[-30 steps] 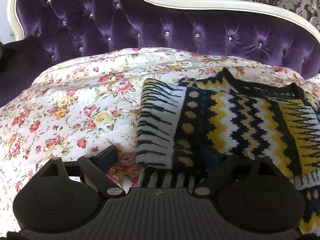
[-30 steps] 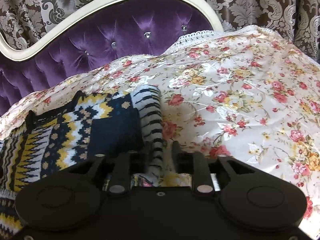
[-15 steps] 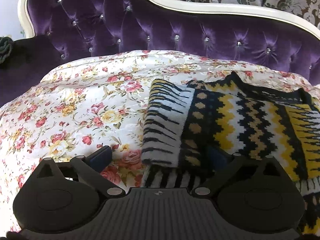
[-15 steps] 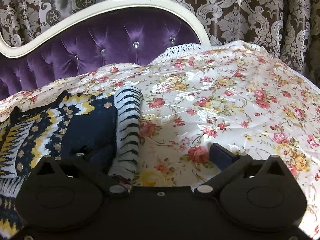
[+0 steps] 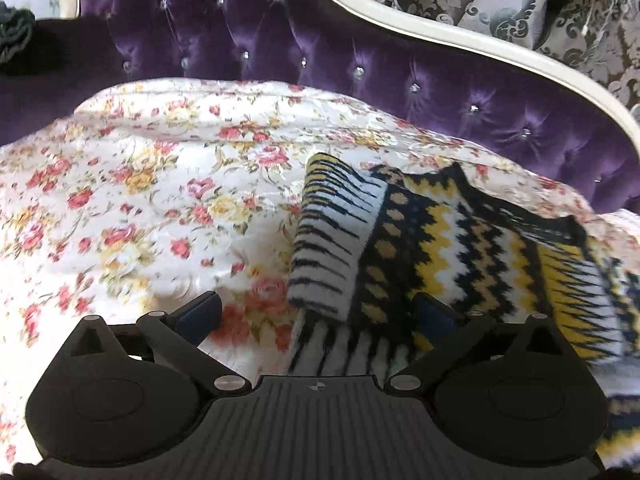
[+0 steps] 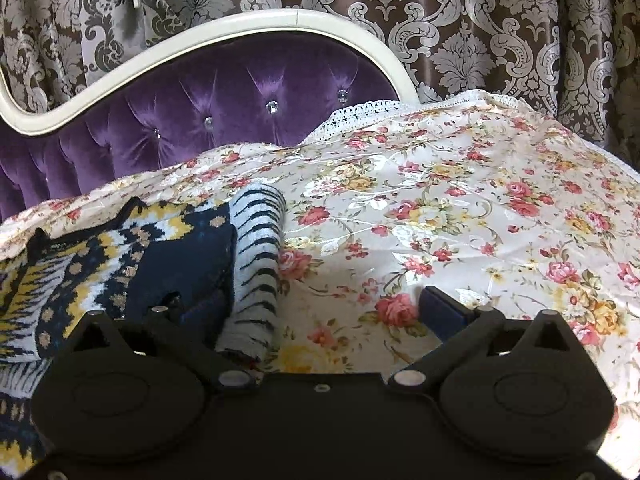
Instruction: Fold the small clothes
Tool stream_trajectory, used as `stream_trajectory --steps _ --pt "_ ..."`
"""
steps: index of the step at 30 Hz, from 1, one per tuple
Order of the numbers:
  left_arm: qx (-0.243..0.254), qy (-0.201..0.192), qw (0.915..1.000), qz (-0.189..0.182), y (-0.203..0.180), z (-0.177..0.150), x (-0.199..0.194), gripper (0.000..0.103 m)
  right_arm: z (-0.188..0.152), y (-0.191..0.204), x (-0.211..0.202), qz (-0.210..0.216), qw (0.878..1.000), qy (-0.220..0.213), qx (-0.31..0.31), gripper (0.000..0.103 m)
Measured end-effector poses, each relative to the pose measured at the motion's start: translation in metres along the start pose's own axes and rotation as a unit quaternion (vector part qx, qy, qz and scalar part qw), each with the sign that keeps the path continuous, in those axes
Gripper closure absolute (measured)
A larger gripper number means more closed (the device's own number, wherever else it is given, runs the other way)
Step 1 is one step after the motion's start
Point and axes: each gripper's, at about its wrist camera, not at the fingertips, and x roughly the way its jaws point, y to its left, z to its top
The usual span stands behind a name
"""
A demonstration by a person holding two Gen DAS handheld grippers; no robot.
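Note:
A small knitted sweater (image 5: 460, 248) with black, yellow and white zigzag bands lies on the floral bed cover, its sleeves folded in over the body. My left gripper (image 5: 316, 312) is open, wide apart, low over the sweater's left sleeve with its striped cuff (image 5: 332, 248). In the right wrist view the sweater (image 6: 120, 256) lies at the left, with its other striped cuff (image 6: 256, 256) folded over. My right gripper (image 6: 320, 312) is open and empty, its left finger beside that cuff and its right finger over bare cover.
A floral bed cover (image 5: 140, 200) spreads over the bed (image 6: 460, 208). A tufted purple headboard (image 5: 320, 52) with a cream frame stands behind (image 6: 240, 92). Patterned brown curtains (image 6: 480, 32) hang at the back. A dark cushion (image 5: 36, 52) sits at the far left.
My right gripper has let go of the striped cuff and opened wide. Both grippers have pulled back and tilted a little; the sweater stays folded where it lay.

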Motion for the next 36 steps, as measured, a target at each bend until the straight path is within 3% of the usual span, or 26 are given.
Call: stream_trajectory --steps 7,12,19,24,29,36 --pt "0.044 -0.040 0.9982 -0.010 0.004 -0.006 -0.088 0.001 0.008 -0.006 -0.008 0.006 1.000 0.007 0.025 0.000" --pt "0.070 -0.067 0.9953 -0.008 0.016 -0.024 -0.158 0.001 0.021 -0.008 -0.033 0.030 0.997 -0.023 0.062 0.000" --pt "0.136 -0.097 0.9854 0.031 0.022 -0.069 -0.230 0.001 0.023 0.006 -0.096 0.096 0.989 -0.063 0.094 0.000" --pt "0.179 -0.097 0.9775 0.056 0.012 -0.113 -0.253 0.001 0.005 0.015 -0.144 0.156 0.982 -0.055 0.092 0.000" --pt "0.171 -0.072 0.9825 0.019 0.010 -0.147 -0.270 0.001 -0.021 0.019 -0.190 0.195 0.977 -0.033 0.074 0.000" --pt "0.143 -0.052 0.9883 0.005 0.016 -0.178 -0.284 0.001 -0.063 0.018 -0.233 0.221 0.972 0.020 0.073 0.000"
